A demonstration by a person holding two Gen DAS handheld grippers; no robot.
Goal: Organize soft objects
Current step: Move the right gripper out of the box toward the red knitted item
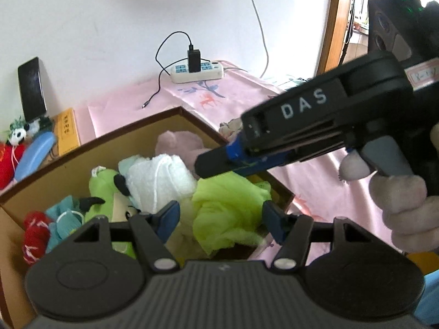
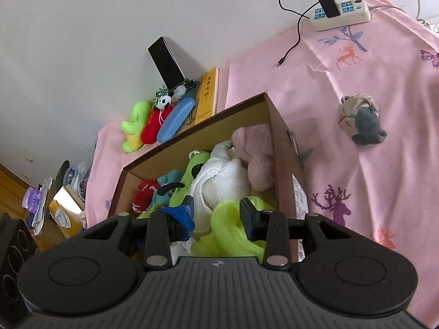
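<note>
My left claw (image 1: 219, 216) hangs over the near end of the cardboard box (image 1: 90, 153), its jaws spread apart with the lime-green cloth (image 1: 227, 208) lying loose between them, neither pad pressing on it. My right claw (image 2: 216, 213) hovers over the same near end of the box; its jaws stand a little apart with a fold of that lime-green cloth (image 2: 227, 230) between them, and I cannot tell whether the pads bite it. In the left wrist view that right claw reaches in from the right, above the box's right wall, with my gloved hand (image 1: 397, 205) around its grip. Deeper in the box, past the cloth, sits a white towel bundle (image 2: 222, 181); beside it, towards the box's left wall, lie a green plush toy (image 2: 189, 175), a teal piece (image 2: 170, 178) and a red knitted piece (image 2: 144, 194). A pale pink plush (image 2: 255, 150) fills the box's far right corner. Outside the box, well off its right wall, a grey and beige plush (image 2: 362, 118) lies alone on the pink sheet (image 2: 370, 164). Beyond the box's far wall are a blue case (image 2: 175, 120), a red toy (image 2: 152, 126) and a small panda (image 2: 164, 101), with a phone (image 2: 166, 63) leaning on the wall behind them. Farthest from the box, a white power strip (image 2: 343, 13) rests on the sheet.
</note>
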